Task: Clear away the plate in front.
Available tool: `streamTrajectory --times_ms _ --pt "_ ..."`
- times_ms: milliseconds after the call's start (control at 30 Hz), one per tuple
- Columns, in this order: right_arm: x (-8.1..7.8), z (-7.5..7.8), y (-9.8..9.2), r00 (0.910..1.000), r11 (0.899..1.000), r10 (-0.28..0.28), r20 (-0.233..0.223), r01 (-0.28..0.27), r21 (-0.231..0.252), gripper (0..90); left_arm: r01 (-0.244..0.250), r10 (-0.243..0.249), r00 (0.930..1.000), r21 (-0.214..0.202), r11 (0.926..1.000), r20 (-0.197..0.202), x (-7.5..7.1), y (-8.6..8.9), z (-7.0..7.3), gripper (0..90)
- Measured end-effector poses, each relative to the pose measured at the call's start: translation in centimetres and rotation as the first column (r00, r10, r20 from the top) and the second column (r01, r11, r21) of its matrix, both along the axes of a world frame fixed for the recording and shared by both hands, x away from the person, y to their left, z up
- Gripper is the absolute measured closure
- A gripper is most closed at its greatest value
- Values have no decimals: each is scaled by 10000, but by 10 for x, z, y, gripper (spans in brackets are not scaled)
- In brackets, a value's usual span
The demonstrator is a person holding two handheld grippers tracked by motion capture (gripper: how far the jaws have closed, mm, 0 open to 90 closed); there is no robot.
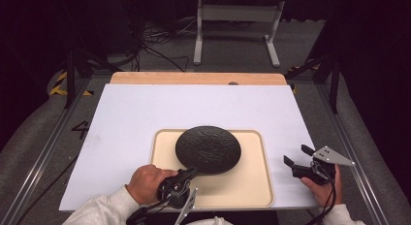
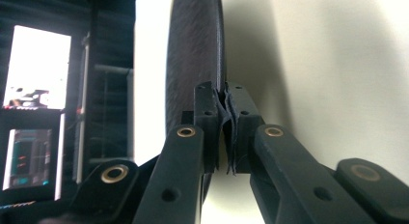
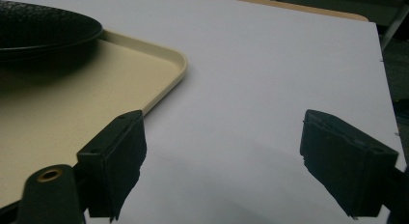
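Observation:
A round black plate (image 1: pixel 208 148) with a rough, pebbled surface lies over the far half of a cream tray (image 1: pixel 252 186). My left gripper (image 1: pixel 191 172) is shut on the plate's near rim, held by a hand at the tray's front left. In the left gripper view the plate (image 2: pixel 193 55) appears edge-on, and the left gripper (image 2: pixel 224 101) pinches its rim between both pads. My right gripper (image 1: pixel 297 154) stands open on the white surface just right of the tray, with nothing between its jaws. In the right gripper view the right gripper (image 3: pixel 222 122) frames bare white surface, the plate (image 3: pixel 43 26) casting a shadow on the tray (image 3: pixel 169 60).
The tray sits near the front edge of a white board (image 1: pixel 145 108) laid on a wooden table (image 1: pixel 194 78). Metal rails (image 1: pixel 43 157) run along both sides. A white frame stand (image 1: pixel 232 26) and cables lie on the floor beyond.

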State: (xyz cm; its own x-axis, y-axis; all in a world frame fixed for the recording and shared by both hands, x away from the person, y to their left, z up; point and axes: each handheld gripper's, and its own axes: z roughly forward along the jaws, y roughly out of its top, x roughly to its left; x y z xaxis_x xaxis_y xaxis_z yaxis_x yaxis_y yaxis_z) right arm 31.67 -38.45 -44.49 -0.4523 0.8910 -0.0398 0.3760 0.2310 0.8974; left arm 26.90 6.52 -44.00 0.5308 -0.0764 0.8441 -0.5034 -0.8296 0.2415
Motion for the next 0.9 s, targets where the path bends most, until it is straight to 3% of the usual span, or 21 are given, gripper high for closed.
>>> streamTrajectory --times_ms 67,133,233,267,300,333,367,433,500,600,633,733,800,833,900 --pt "0 0 1 10000 10000 19 8 -19 2 169 125 -135 9984 -192 9997 -546 0 5 -3 856" --pt "0 0 2 10000 9999 83 7 -83 -108 167 145 -149 9976 -56 9999 -681 1 6 -7 849" --pt "0 0 2 10000 10000 54 -31 -55 -77 167 78 -130 9903 -381 9992 -1382 4 9 -9 812" --pt "0 0 2 10000 9999 64 -33 -64 -124 167 78 -130 9903 -381 9992 -1382 4 9 -9 810" --pt "0 1 2 10000 9998 94 31 -93 -166 167 129 -208 9797 -412 9991 -1995 7 10 -11 806" --pt "0 1 1 9999 9998 105 53 -104 -168 167 222 -317 9749 -456 9987 -2205 10 9 -11 800" --pt "0 1 1 9999 9999 96 52 -95 -118 167 222 -317 9749 -456 9987 -2205 10 9 -11 794" --pt "0 1 0 10000 9999 75 29 -75 -108 167 169 -343 9627 -670 9976 -2683 11 10 -12 786" --pt "0 0 -1 10000 9999 85 45 -85 -77 167 569 -852 9331 -905 9943 -3495 13 12 -11 775" --pt "0 1 -1 10000 10000 78 44 -78 -52 167 522 -795 9331 -866 9949 -3507 13 10 -10 776" --pt "0 1 -1 9999 10000 92 49 -91 -21 167 533 -920 9253 -1138 9921 -3678 14 10 -9 765" --pt "0 1 -1 9999 9999 117 63 -117 -11 167 329 -895 9059 -1419 9893 -4140 16 13 -8 757" --pt "0 1 0 9999 9999 132 50 -131 -18 167 232 -952 8970 -1690 9853 -4316 18 14 -8 746" --pt "-1 1 0 9999 9999 137 48 -137 -14 167 142 -979 8859 -1844 9827 -4534 18 16 -7 741" --pt "0 1 0 9999 9999 154 41 -154 -6 167 28 -1060 8715 -2112 9774 -4789 22 18 -5 732"
